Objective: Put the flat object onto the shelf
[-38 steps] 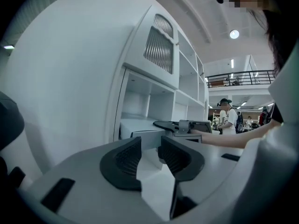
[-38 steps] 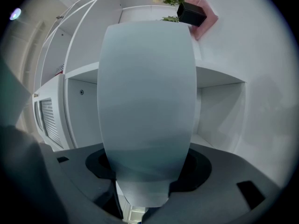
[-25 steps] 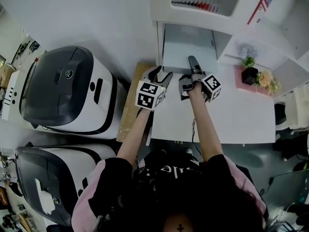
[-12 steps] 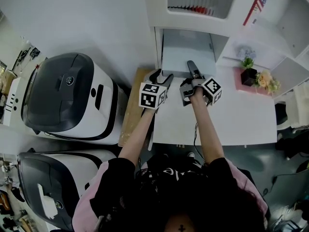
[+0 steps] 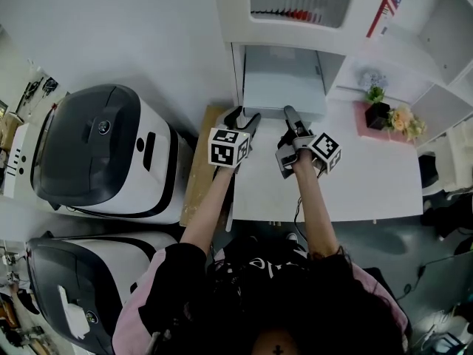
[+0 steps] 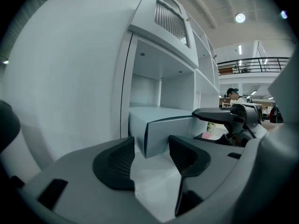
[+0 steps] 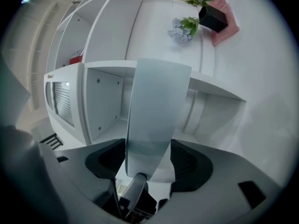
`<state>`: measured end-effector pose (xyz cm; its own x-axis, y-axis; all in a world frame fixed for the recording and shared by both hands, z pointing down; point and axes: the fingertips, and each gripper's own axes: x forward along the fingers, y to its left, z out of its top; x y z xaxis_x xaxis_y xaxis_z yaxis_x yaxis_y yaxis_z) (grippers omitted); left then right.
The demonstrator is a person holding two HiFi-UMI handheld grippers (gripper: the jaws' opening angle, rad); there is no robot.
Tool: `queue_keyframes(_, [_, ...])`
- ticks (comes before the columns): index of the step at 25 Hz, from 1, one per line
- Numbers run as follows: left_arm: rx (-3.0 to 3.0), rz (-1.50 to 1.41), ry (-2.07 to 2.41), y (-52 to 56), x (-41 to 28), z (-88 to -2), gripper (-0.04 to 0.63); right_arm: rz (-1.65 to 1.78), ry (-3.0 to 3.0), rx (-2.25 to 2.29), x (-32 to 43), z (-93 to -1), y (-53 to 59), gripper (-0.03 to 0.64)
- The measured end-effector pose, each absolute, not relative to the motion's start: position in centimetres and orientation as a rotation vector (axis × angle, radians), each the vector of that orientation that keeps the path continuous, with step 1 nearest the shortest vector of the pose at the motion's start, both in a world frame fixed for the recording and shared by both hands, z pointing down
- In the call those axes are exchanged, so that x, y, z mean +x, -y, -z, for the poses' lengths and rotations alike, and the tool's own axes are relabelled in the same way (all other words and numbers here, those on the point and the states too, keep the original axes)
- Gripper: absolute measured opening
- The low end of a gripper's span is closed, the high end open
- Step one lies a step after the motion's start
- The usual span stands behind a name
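A white table [image 5: 369,183] anchored the scene. At its far right corner lay a pink mat [image 5: 365,126] carrying a small black pot [image 5: 378,115] of greenery, with peach flowers [image 5: 403,118] beside it. Along the table's left edge sat a brown board [image 5: 199,165]. Farther left of the table stood two large white-and-dark machines [image 5: 103,150].
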<state>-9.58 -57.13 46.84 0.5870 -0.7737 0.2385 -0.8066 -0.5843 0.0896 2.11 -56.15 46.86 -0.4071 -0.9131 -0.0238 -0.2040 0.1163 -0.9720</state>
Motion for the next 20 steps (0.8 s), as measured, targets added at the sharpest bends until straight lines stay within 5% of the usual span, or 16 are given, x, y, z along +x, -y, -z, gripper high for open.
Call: queue_keyframes(20, [2.648, -0.219, 1.138, 46.7, -8.9, -48.3, 0.242, 1.189, -2.294, -1.127, 0.6, -44.8, 44.7, 0.299])
